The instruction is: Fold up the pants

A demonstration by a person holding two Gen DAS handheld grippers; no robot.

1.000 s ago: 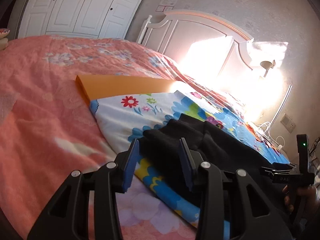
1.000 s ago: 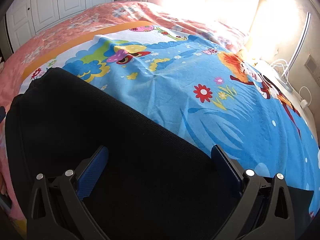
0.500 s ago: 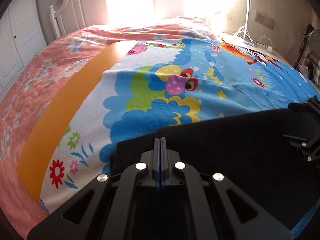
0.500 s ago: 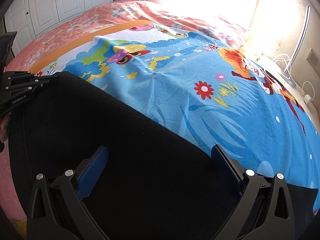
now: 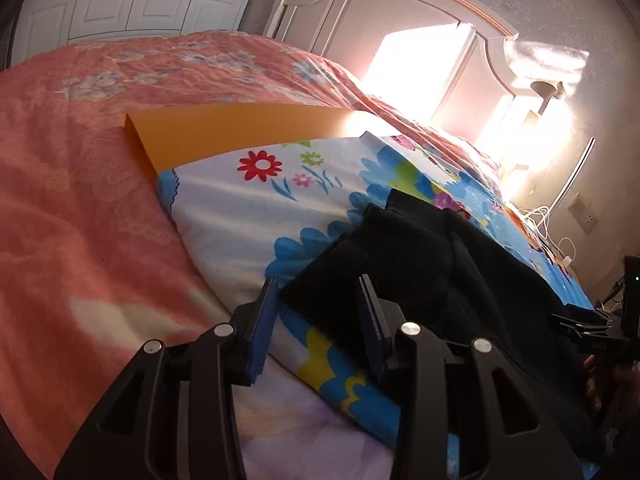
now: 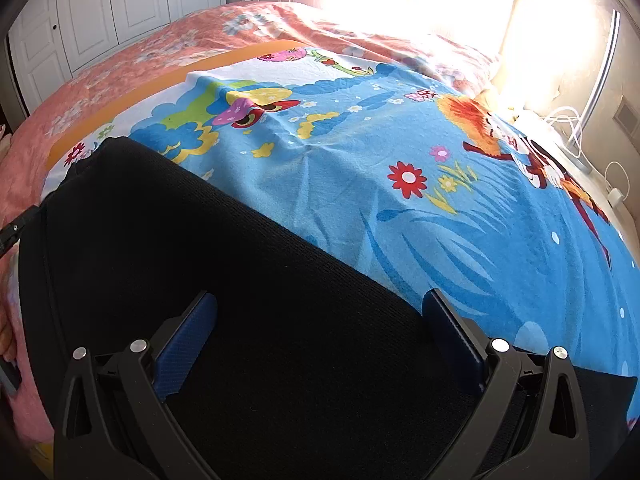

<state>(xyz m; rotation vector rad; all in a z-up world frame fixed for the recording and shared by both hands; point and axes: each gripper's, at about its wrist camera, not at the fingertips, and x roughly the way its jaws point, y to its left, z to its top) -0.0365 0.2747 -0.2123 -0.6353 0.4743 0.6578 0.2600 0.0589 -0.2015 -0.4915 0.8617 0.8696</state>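
Black pants (image 6: pixel 192 248) lie folded on a blue cartoon sheet (image 6: pixel 400 208) over the bed. In the left wrist view the pants (image 5: pixel 432 264) show a bunched layered end. My left gripper (image 5: pixel 320 320) is open, its blue pads either side of the pants' near corner, low over the sheet (image 5: pixel 248 216). My right gripper (image 6: pixel 320 332) is wide open, hovering over the flat pants; nothing is between its pads. The right gripper (image 5: pixel 600 332) also shows at the far right of the left wrist view.
A pink floral bedspread (image 5: pixel 80 208) covers the bed to the left. An orange band (image 5: pixel 224 128) edges the sheet. A white headboard (image 5: pixel 400 28) and wardrobe doors (image 6: pixel 100 12) stand behind. Cables and a socket (image 6: pixel 576 136) lie at the bright right side.
Half a second ago my left gripper was shut above the pants facing the headboard. Now it is open at the pants' left corner, as it was a second ago. The right gripper has barely moved.
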